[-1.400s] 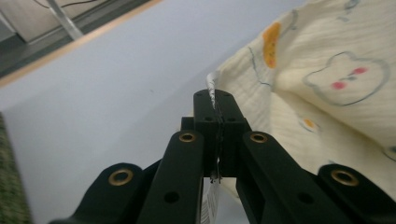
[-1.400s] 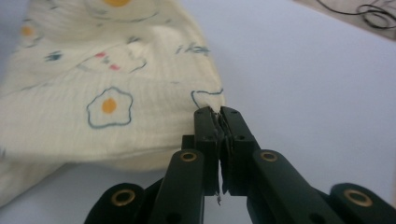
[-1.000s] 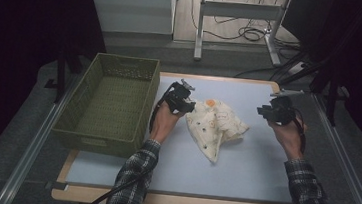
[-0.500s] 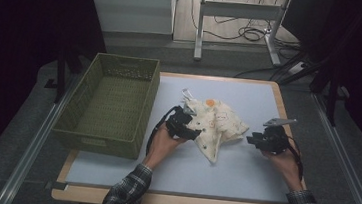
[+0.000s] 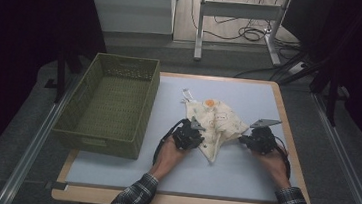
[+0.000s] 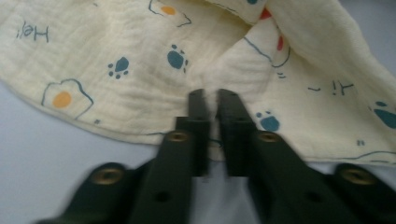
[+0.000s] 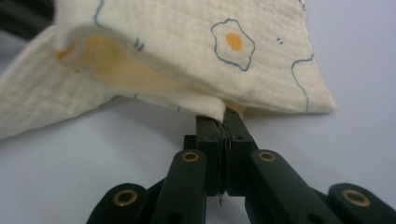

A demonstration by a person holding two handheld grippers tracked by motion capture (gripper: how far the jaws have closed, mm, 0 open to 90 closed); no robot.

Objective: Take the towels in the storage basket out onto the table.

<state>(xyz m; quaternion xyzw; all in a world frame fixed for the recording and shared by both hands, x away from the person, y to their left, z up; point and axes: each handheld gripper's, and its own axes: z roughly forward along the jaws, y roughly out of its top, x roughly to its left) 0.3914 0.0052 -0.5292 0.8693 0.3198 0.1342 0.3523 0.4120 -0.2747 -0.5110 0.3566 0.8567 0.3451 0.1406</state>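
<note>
Green basket [image 5: 111, 103] at far left of the surface [image 5: 242, 173], nothing in it as far as the high view shows. Cream printed cloth [image 5: 217, 123] lies crumpled just right of the basket, near mid-surface, apart from the basket wall.

Progress, as a judgement: early. Both edges of the cloth look pinched, but it is still bunched and resting on the surface; spreading, folding or moving it to the basket is all left to do.

Left tongs [image 6: 212, 100]: nearly closed, a thin gap between the tips. The tips sit over the hem of the cloth [image 6: 140, 56], with fabric seeming to bunch up between them. Likely gripping a fold, though the hold looks shallow. In the high view the left tongs [image 5: 192, 135] sit at the cloth's near-left edge.

Right tongs [image 7: 223, 116]: clenched tight, a corner fold of the cloth [image 7: 196, 51] caught between the tips; the edge lifts off the surface there, showing the yellow underside. In the high view the right tongs [image 5: 252, 139] are at the cloth's right corner.
</note>
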